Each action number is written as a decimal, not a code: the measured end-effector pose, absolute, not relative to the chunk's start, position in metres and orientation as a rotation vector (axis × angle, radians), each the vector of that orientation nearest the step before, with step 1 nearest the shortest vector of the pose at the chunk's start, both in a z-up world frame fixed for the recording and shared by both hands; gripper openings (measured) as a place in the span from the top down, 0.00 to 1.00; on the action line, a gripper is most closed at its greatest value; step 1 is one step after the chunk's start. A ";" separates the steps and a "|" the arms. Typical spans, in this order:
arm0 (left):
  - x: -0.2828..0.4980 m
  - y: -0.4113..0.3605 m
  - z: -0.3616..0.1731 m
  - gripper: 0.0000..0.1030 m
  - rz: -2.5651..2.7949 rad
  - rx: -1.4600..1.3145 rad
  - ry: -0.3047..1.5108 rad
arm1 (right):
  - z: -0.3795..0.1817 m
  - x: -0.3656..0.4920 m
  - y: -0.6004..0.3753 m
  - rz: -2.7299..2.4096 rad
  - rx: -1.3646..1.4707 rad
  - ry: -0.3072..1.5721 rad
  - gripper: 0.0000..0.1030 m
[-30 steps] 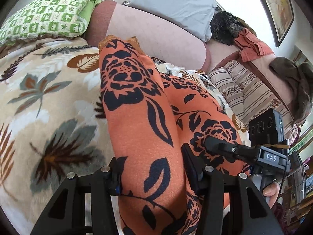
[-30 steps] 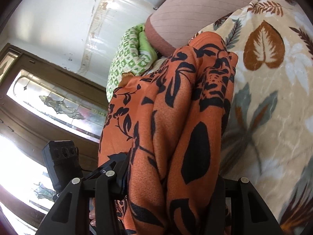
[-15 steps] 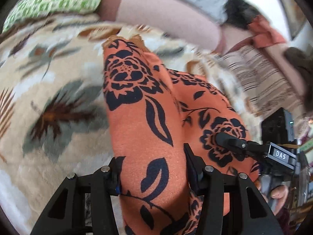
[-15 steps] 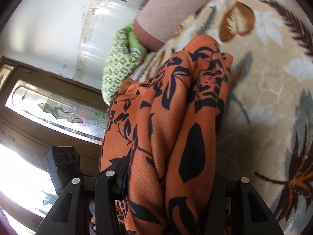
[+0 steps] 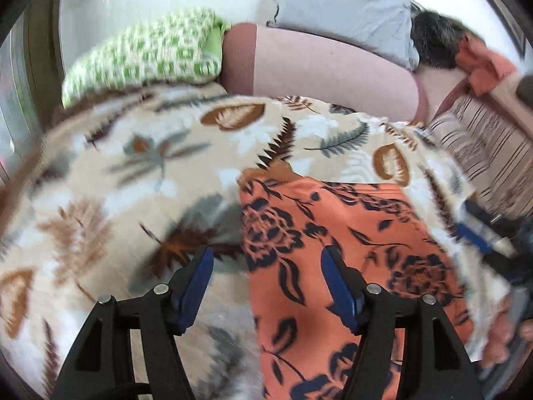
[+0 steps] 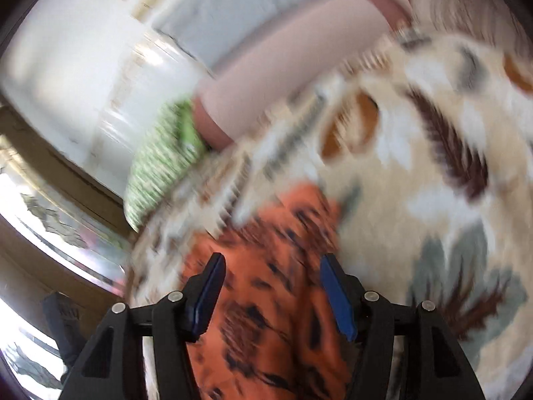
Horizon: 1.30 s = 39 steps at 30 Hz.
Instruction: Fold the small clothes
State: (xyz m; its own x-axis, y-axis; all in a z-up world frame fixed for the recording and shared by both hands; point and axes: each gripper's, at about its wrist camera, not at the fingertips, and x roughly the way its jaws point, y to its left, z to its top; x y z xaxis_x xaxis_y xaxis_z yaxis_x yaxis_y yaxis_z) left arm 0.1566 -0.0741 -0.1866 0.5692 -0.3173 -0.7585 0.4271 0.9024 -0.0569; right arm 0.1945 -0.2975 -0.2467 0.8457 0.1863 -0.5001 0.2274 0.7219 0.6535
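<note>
We note both jaws opening: left gripper [image 5: 268, 268] and right gripper [image 6: 269, 276] released, pads clear of the orange floral garment [image 5: 333, 266]. Garment lies flat on the leaf-print blanket [image 5: 133, 200].

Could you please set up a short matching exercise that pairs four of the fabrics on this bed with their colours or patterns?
Things:
1. garment lying in front of the left gripper
2. blanket under it
3. long bolster at the back
4. small pillow at the back left

Patterns:
A. plain pinkish beige
B. green and white checks
C. orange with dark flowers
D. cream with brown and grey leaves

Pairs: 1-C, 2-D, 3-A, 4-B
</note>
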 end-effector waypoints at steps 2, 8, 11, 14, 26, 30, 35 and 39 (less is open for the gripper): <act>0.161 -0.085 -0.198 0.33 -0.399 0.231 0.876 | -0.238 0.202 -0.285 0.055 0.750 0.529 0.40; 0.177 -0.086 -0.230 0.21 -0.323 0.252 0.955 | -0.307 0.254 -0.284 0.101 0.955 0.803 0.83; 0.175 -0.082 -0.232 0.16 -0.315 0.233 0.966 | -0.334 0.257 -0.307 0.121 1.167 0.799 0.96; 0.169 -0.076 -0.225 0.16 -0.321 0.181 0.978 | -0.328 0.252 -0.307 0.126 1.159 0.779 0.96; 0.077 -0.061 -0.222 0.14 -0.336 0.284 0.882 | -0.270 0.142 -0.261 0.183 0.801 0.741 0.89; 0.075 -0.058 -0.224 0.12 -0.324 0.266 0.912 | -0.314 0.138 -0.257 0.119 0.859 0.916 0.91; 0.052 -0.053 -0.190 0.12 -0.329 0.300 0.828 | -0.284 0.122 -0.258 0.093 0.782 0.844 0.89; 0.039 -0.044 -0.154 0.12 -0.309 0.268 0.757 | -0.256 0.104 -0.255 0.110 0.738 0.737 0.88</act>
